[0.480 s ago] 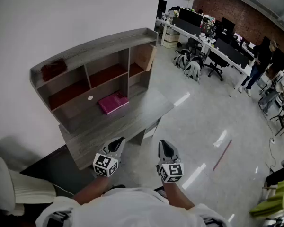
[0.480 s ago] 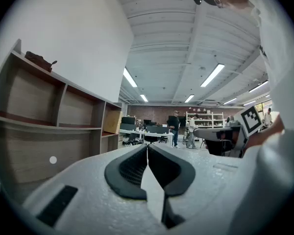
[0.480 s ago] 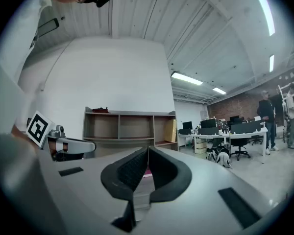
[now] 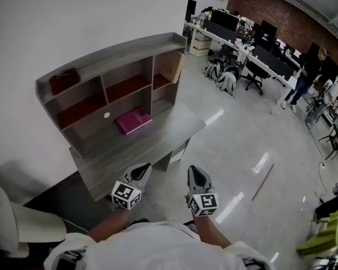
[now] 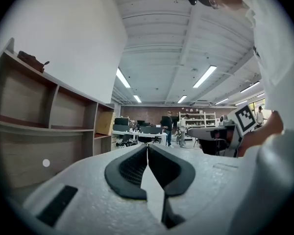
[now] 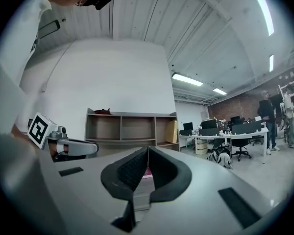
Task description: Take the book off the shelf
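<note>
A pink book (image 4: 133, 120) lies flat on the grey desk (image 4: 158, 145), under the wooden shelf unit (image 4: 112, 55). A tan book (image 4: 172, 67) leans in the upper right compartment. Both of my grippers hover side by side off the desk's front edge, well short of the shelf. The left gripper (image 4: 142, 169) is shut with nothing in it, its jaws meeting (image 5: 147, 146). The right gripper (image 4: 194, 171) is shut and empty too (image 6: 148, 149). Beyond the right jaws a strip of the pink book (image 6: 146, 172) shows. The shelf unit (image 6: 132, 115) stands ahead of them.
A dark red object (image 4: 63, 80) rests on the shelf's top left. A white chair (image 4: 11, 218) stands at my left. Office desks with chairs (image 4: 253, 55), bags on the floor (image 4: 222, 75) and a standing person (image 4: 307, 72) fill the far right.
</note>
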Demonstrator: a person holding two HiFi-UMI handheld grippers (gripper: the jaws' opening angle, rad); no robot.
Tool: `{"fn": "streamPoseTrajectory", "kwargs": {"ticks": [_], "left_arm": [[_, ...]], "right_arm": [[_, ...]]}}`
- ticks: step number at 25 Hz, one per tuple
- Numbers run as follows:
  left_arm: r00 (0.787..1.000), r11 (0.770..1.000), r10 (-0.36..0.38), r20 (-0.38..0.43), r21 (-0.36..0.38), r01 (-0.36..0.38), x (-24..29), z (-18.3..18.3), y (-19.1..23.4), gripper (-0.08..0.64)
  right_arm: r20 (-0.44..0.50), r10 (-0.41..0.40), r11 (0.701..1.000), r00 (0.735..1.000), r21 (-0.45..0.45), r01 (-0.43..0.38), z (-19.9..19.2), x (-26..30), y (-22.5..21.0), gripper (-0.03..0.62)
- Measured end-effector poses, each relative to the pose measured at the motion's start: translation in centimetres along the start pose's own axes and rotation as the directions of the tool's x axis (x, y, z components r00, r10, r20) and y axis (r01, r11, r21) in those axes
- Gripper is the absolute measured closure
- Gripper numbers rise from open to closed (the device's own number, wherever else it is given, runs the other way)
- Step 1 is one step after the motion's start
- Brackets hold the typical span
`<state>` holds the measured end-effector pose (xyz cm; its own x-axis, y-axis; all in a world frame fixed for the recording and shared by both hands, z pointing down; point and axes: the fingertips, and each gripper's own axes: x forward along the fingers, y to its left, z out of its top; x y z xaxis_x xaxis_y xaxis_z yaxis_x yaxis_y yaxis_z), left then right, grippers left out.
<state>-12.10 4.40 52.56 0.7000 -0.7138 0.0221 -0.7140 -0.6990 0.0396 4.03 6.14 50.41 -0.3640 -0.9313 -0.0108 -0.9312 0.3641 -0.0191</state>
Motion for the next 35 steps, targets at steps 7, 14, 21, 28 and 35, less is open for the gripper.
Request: {"fn": "streamPoseTrajectory", "kwargs": {"ticks": [7,14,21,28,35], "left_arm": [[0.999,0.999,-0.032,0.007,-0.016,0.032,0.9,0.0,-1.3,0.539],[0.999,0.999,0.019,0.031,-0.032,-0.018,2.3,0.7,-1.5,0.538],[0.998,0.999,0.047,0.03,-0.028,-0.046,4.5,0.9,-2.5,0.54],[0.998,0.999,0.049,0.033,-0.025,-0.048,7.0,0.9,-2.2,0.539],[0.997,0.999,0.036,0.063,-0.038,-0.034,11.2,1.1,0.3,0.539]], "right_arm": [[0.046,0.04,0.998,0.998,0.046,-0.042,0.3,-0.4,-0.4,0.572],[0.055,0.047,0.997,0.997,0.066,-0.05,0.2,-1.0,-2.9,0.572],[0.077,0.066,0.994,0.995,0.081,-0.072,0.0,-1.3,-5.2,0.572],[0.077,0.079,0.991,0.994,0.106,-0.087,-0.7,0.2,-7.2,0.572],[0.064,0.072,0.992,0.995,0.102,-0.079,-1.3,4.2,-9.8,0.572]]}}
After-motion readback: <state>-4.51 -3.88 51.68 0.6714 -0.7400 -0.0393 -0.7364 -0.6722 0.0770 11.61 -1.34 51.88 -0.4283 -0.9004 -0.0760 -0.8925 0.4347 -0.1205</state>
